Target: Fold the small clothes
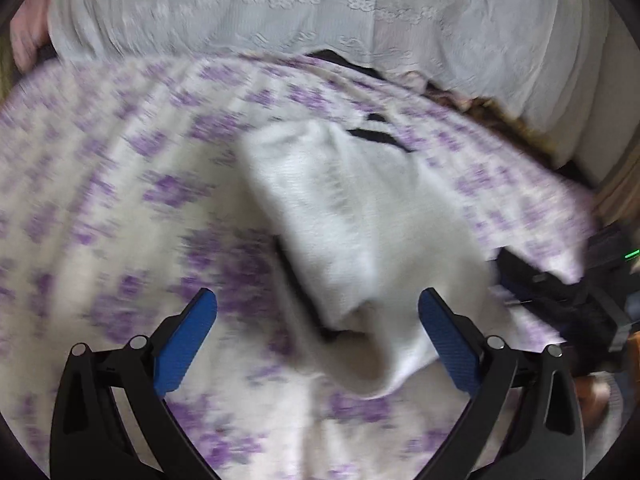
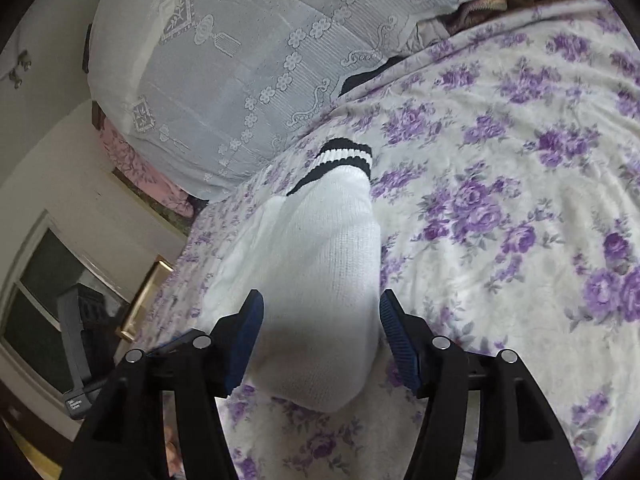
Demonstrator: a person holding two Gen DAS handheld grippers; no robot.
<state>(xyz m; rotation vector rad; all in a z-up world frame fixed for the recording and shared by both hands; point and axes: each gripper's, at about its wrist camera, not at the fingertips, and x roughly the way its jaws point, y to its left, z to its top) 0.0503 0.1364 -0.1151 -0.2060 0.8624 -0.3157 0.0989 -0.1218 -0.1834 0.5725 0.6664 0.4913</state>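
A white sock (image 2: 316,264) with black stripes at its cuff (image 2: 344,158) lies on the purple-flowered bedspread (image 2: 500,208). My right gripper (image 2: 320,312) is open, its blue pads either side of the sock's toe end, apart from it. In the left wrist view, which is blurred, the same sock (image 1: 352,216) lies ahead with its near end folded. My left gripper (image 1: 316,316) is wide open and empty, its fingers straddling the sock's near end.
A white lace cover (image 2: 248,60) drapes over bedding at the bed's far side. The right gripper's black body (image 1: 560,300) shows at the right of the left wrist view. A window (image 2: 52,292) and wall stand to the left.
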